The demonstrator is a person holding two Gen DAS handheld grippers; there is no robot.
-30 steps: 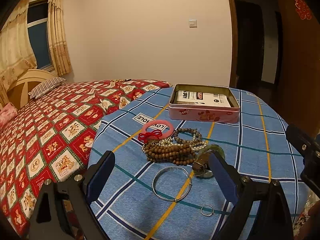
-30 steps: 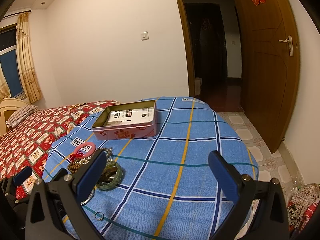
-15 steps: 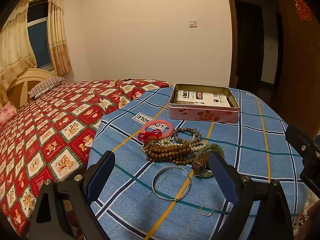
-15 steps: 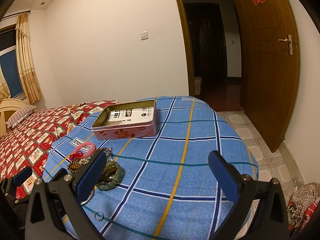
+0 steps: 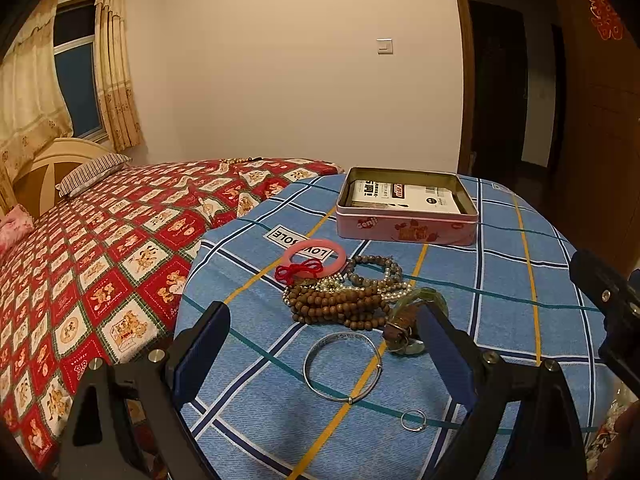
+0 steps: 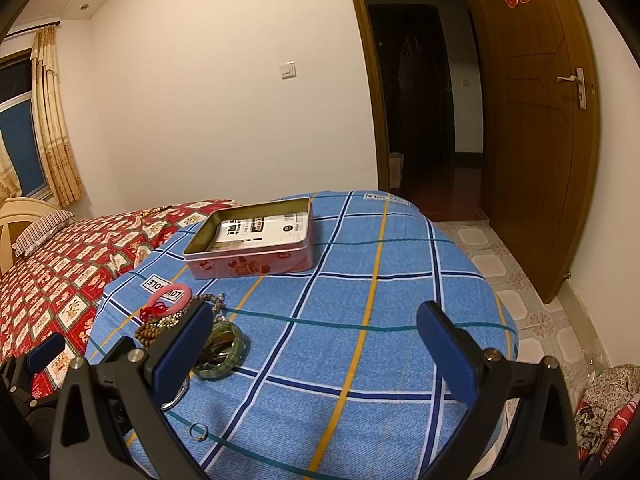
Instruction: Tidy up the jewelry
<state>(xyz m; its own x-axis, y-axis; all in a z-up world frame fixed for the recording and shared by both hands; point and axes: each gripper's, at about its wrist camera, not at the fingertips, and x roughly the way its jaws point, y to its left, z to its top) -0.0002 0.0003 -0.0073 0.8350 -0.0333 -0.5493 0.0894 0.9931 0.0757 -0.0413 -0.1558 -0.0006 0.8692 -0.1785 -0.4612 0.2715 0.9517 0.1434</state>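
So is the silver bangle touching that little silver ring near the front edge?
Apart. The left wrist view shows the silver bangle and the small silver ring lying separately, with a plain strip of blue tablecloth between them.

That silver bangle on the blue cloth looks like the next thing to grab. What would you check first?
1. Left gripper open: ok, jaws wide, nothing held.
2. Silver bangle clear of the bead pile: ok, lies flat and apart.
3. Pink tin open: ok, no lid on.
4. Room in the tin: cannot tell, a printed packet covers much of the floor.
5. Right gripper free: ok, open, empty.
6. Small ring out of the way: ok.
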